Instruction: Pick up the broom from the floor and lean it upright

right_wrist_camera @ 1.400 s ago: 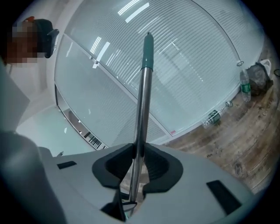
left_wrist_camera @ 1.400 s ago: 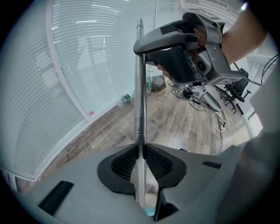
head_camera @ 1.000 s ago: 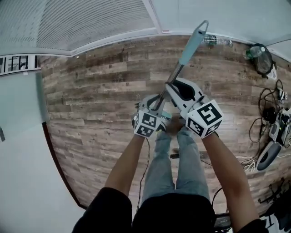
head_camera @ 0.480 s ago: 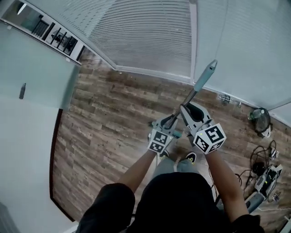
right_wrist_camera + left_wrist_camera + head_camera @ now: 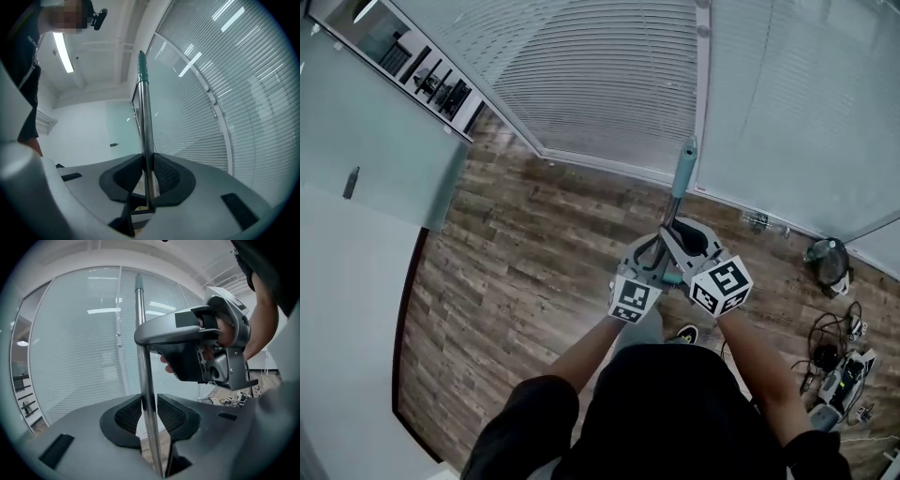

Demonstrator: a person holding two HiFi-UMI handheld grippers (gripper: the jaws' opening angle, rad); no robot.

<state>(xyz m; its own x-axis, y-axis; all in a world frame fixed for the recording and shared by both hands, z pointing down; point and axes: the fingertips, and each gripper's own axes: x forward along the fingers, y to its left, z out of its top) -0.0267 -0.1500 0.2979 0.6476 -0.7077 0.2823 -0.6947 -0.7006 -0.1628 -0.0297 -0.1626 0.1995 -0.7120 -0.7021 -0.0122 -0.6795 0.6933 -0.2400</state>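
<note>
A person is standing on a wood floor (image 5: 534, 253), seen from above. Ahead, a glass wall (image 5: 600, 84) with closed blinds is running across the view and meeting the floor along a pale edge. A plain wall (image 5: 347, 309) is closing off the left side. The floor between that wall and the person is lying open. To the right, cables (image 5: 825, 352) and small devices are crowding the floor near the glass.

The left gripper (image 5: 149, 413) is clamping the broom (image 5: 683, 169) by its metal handle, the pads pressing on either side, though its jaws have just been opening slightly. The right gripper (image 5: 147, 174) is gripping the same handle just above the left one, its pads closed narrowly on the shaft.

The broom is standing close to upright in front of the person, raised in both grippers. Its shiny shaft is ending in a teal grip at the top, which is pointing toward the glass. Whether it is touching the glass cannot be told. Its lower end is hiding behind the grippers and the person's body.
</note>
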